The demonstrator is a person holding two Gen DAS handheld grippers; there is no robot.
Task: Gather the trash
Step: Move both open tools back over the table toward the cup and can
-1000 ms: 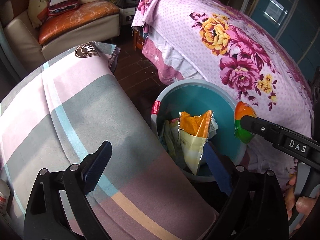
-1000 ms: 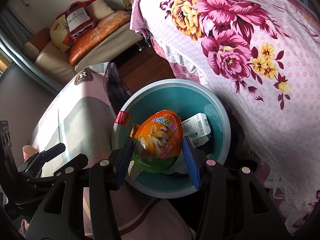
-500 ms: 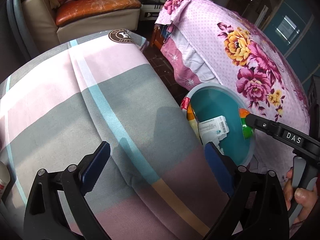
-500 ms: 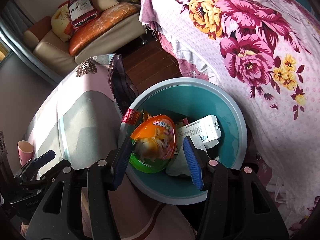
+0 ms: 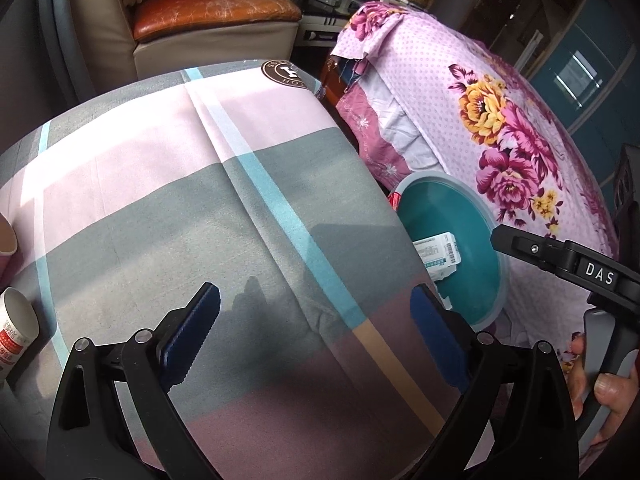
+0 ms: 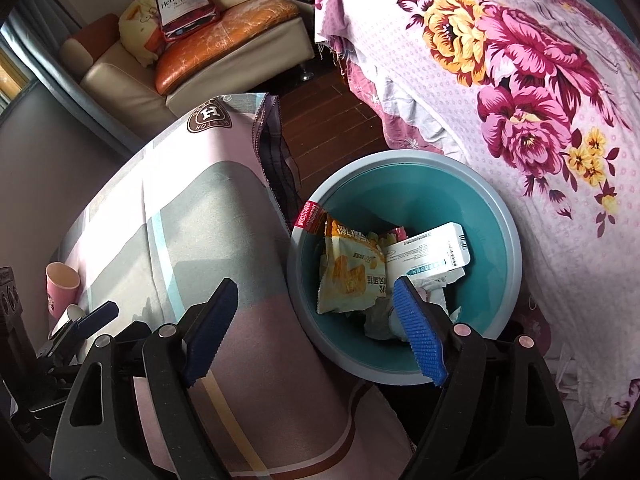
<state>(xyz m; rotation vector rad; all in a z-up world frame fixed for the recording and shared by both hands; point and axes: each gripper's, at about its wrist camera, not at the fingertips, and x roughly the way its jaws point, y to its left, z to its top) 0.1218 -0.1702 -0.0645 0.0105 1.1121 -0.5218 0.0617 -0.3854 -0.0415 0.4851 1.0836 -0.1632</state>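
Observation:
A teal bin stands between the plaid-covered table and the floral bed; it also shows in the left wrist view. In it lie a yellow snack bag, a white medicine box and crumpled wrappers. My right gripper is open and empty just above the bin's near rim. My left gripper is open and empty over the plaid cloth. A white paper cup lies at the table's left edge, beside a pink cup. The orange-green package is out of sight.
The floral-covered bed flanks the bin on the right. A sofa with an orange cushion stands at the back. Dark wood floor shows between table and bed.
My right gripper opened and let go of the orange-green package; it is no longer visible. My left gripper swung left from the bin to over the plaid table.

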